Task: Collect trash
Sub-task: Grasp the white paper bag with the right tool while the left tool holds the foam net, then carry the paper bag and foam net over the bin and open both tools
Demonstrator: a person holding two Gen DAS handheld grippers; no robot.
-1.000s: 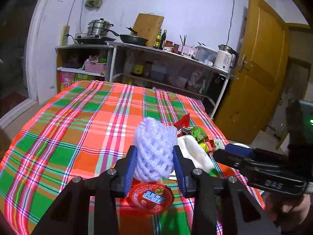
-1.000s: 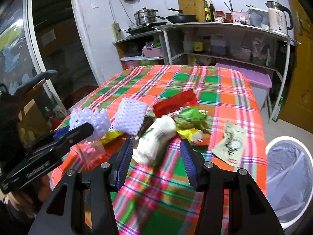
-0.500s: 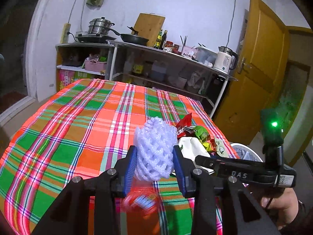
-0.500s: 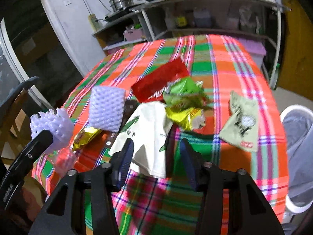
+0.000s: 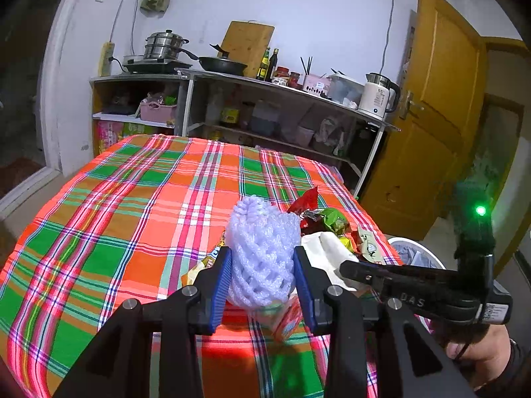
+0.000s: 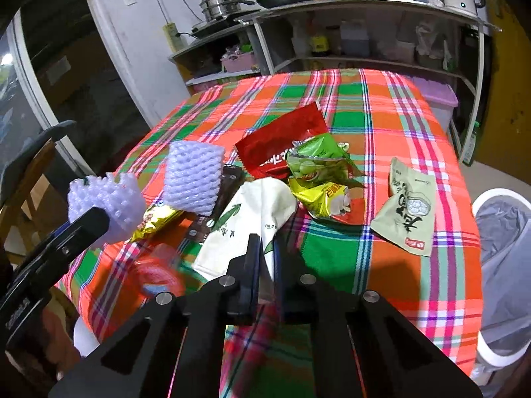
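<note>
My left gripper [image 5: 262,282] is shut on a white foam fruit net [image 5: 262,255] and holds it above the plaid table; it also shows in the right wrist view [image 6: 106,202]. My right gripper [image 6: 267,248] is shut on the near edge of a white wrapper [image 6: 252,212] that lies on the table. A second foam net [image 6: 194,175], a red wrapper [image 6: 282,142], a green snack bag [image 6: 315,159], a yellow wrapper [image 6: 325,195], a pale green packet [image 6: 410,209] and a red-lidded clear cup [image 6: 156,272] lie on the cloth.
A white bin with a grey liner [image 6: 504,265] stands beside the table's right edge. The plaid tablecloth [image 5: 132,205] covers the table. Kitchen shelves [image 5: 282,106] stand behind it, a yellow door [image 5: 441,116] to the right.
My right gripper has moved down onto the white wrapper and closed on its edge. My left gripper has lifted the foam net a little; the red-lidded cup has shifted below it.
</note>
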